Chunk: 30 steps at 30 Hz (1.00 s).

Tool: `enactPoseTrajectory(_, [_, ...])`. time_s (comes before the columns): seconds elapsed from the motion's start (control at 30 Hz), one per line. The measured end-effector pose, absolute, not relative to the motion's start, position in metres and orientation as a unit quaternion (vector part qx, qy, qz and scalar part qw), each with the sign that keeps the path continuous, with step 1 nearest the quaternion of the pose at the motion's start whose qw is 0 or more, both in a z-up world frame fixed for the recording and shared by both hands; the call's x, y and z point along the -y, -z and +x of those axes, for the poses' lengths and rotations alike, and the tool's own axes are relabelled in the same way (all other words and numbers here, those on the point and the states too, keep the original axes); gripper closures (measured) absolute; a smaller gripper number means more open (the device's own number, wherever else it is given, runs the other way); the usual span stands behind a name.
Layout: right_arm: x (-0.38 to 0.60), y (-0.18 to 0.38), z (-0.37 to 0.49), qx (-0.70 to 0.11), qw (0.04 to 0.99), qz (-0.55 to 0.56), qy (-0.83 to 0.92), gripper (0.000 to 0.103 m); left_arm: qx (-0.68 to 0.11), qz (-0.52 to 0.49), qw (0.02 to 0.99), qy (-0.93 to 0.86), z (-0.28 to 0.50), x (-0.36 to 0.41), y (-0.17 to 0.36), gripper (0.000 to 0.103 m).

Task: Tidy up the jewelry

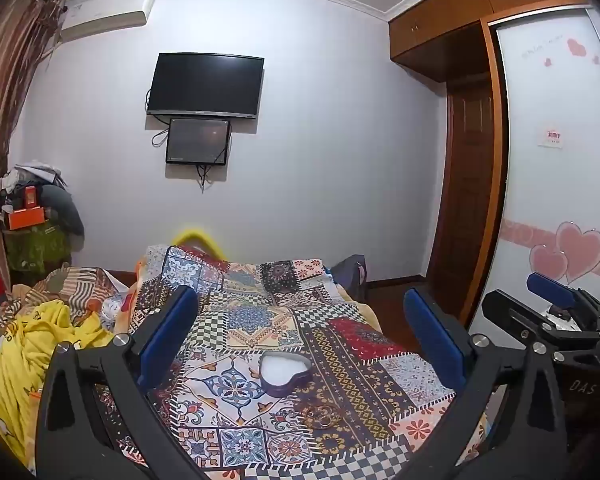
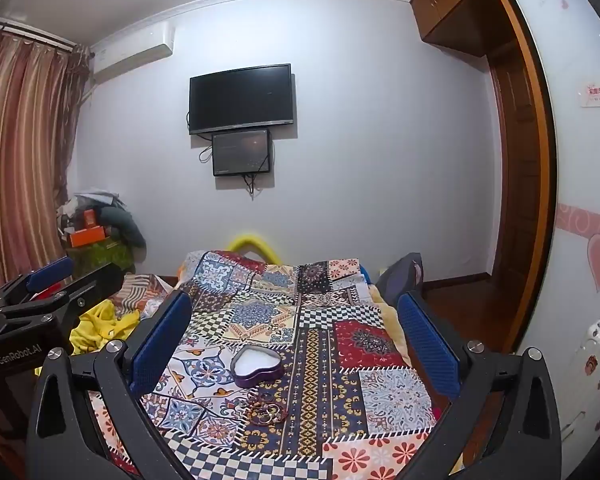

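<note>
Your biggest risk here was the quilt [image 2: 308, 360]: its busy pattern nearly swallowed the jewelry [image 2: 266, 406], a small tangle of rings and beaded loops low in the centre of the right view, so a pinch could easily have caught cloth along with a ring, or lifted several linked pieces at once. The soft bedding would also have given way under a downward press, letting thin rings sink between your fingertips. The heart box [image 2: 257, 366] sat open just above the pile in both views, its pale lining showing; I judged it light enough to slide or tip if a finger clipped its rim. In the left view the jewelry [image 1: 320, 414] lay low and right of centre, the box [image 1: 286, 372] just above it. Your left gripper [image 1: 300, 340] was held above the bed, pointing along it toward the far wall, jaws spread wide with nothing between them; the box and pile fell within the gap in the frame, but nothing was touched. Your right gripper [image 2: 296, 340] was posed much the same, level, clear of the quilt, jaws released and empty. Each tool showed at the edge of the other's view, side by side, so crowding over so small a pile could have made them collide.
</note>
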State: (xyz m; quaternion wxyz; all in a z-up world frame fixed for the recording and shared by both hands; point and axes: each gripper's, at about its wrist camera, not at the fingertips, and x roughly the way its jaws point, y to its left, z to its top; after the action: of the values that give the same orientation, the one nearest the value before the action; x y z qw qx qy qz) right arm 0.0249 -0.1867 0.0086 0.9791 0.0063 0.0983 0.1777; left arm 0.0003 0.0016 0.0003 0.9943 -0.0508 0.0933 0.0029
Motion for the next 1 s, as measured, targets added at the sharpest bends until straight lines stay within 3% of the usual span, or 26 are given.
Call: enactPoseTrajectory(1.0, [0.182, -0.007, 0.027, -0.106, 0.977, 0.002, -0.183, 0.001, -0.100, -0.050, 0.994, -0.006, 0.004, -0.005, 0.010, 0.000])
